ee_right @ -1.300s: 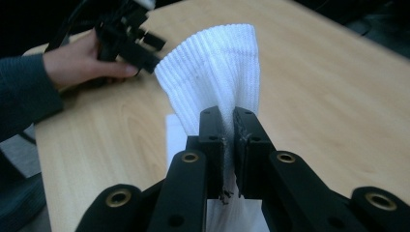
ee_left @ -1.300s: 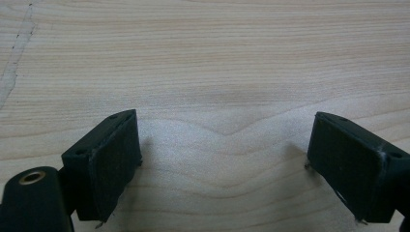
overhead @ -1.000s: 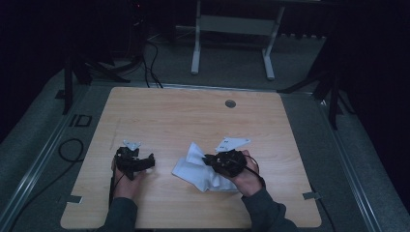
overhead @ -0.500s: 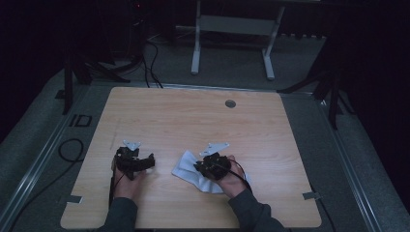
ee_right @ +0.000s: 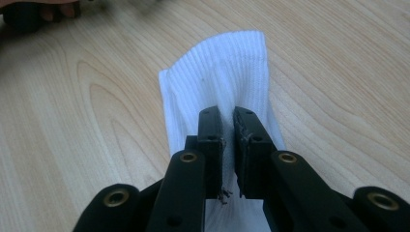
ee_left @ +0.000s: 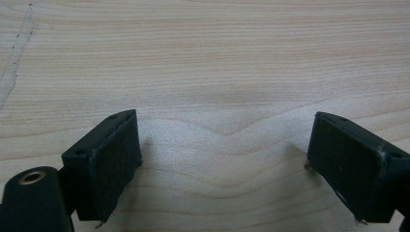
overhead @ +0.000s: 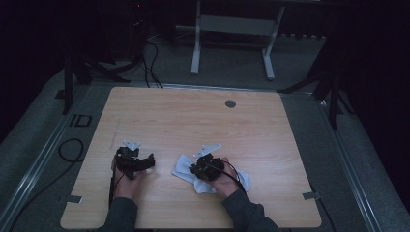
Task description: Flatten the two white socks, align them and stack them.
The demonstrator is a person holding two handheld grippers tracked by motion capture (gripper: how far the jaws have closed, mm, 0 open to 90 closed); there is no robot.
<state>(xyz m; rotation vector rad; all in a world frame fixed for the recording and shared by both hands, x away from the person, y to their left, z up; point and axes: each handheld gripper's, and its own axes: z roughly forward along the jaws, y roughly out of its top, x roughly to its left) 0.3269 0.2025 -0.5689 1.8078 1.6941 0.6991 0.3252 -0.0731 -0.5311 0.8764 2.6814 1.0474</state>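
Right gripper (ee_right: 227, 140), pinched shut on a fold of the soft, light white sock (ee_right: 217, 72) lying at the table's (overhead: 193, 121) six o'clock edge, likely droops when lifted; left gripper (ee_left: 225, 159), at nine o'clock, gapes empty.

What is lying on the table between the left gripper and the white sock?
Nothing: in the high view, only bare wooden table separates the left gripper from the white sock, which the right gripper pinches.

White ribbed sock (ee_right: 227, 77), black claw (ee_right: 227, 140), pale wood table (overhead: 193, 121).

sock (overhead: 186, 166) lies on the table (overhead: 193, 121), right of left tool (overhead: 145, 163)
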